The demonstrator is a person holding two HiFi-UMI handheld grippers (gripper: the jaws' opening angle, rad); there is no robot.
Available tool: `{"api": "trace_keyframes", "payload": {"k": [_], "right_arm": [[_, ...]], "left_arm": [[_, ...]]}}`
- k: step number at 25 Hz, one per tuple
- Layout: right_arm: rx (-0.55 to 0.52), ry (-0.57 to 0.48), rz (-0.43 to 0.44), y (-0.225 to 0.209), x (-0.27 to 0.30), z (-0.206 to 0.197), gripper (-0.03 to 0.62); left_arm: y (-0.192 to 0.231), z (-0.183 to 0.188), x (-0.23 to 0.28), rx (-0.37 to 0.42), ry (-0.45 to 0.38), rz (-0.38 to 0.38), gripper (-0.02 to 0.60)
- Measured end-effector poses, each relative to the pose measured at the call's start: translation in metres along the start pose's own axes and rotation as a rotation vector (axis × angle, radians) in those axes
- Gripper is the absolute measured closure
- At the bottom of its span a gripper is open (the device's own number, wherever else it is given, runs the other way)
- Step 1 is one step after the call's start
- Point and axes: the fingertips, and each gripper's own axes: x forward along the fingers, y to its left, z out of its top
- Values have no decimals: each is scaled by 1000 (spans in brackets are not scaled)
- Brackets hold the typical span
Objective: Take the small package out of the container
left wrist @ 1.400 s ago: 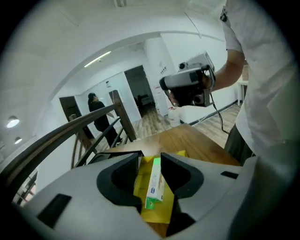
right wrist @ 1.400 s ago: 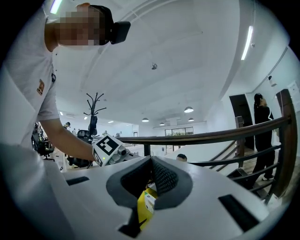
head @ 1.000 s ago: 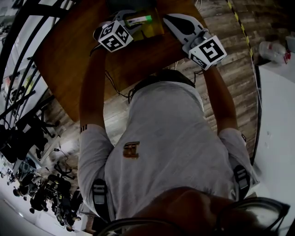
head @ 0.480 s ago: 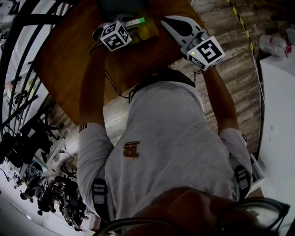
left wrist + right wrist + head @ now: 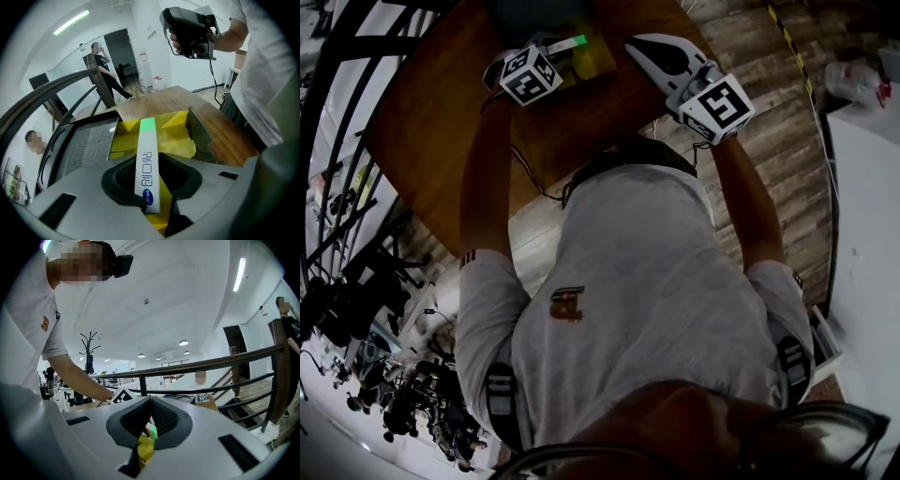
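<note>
1. Over the open container [image 5: 177, 131] on the wooden tabletop [image 5: 225, 138], the small package [image 5: 146, 147] sits tilted up above the yellow lining; it is a long, thin white box, and its long axis runs straight away from the left gripper [image 5: 152, 168]; the green end points away, the end with the blue oval points back toward the gripper's body.
2. The left fingers [image 5: 117, 183] are closing now, with the package right between them; the left pad is at the box's edge, but a strip of yellow shows between the box and the right pad, so it's not a firm clamp.
3. The right gripper [image 5: 150, 401] is held up off to the side of the container; its fingers [image 5: 136, 418] are pressed together at the tips with nothing between them; past them there's just a glimpse of yellow and green.
4. Writing: large blue characters run along the package's white face, with a small blue oval logo at the near end; I can't read either with certainty; the marker cube [image 5: 530, 75] on the left gripper shows black-and-white square patterns.
</note>
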Motion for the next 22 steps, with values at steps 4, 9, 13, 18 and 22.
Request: {"api": "trace_keyframes", "payload": {"k": [4, 9, 13, 18, 22], "right_arm": [[22, -7, 0, 1, -2, -4, 563], [5, 6, 16, 5, 2, 0, 563], [-7, 5, 36, 11, 4, 3, 563], [-15, -3, 61, 20, 6, 7, 563], [-29, -9, 77, 28, 7, 13, 563]], "left_arm": [[0, 0, -2, -19, -12, 9, 472], [2, 6, -16, -49, -51, 42, 474], [3, 16, -34, -88, -111, 92, 474], [6, 36, -67, -173, -252, 185, 474], [6, 52, -101, -263, -389, 265, 475]]}}
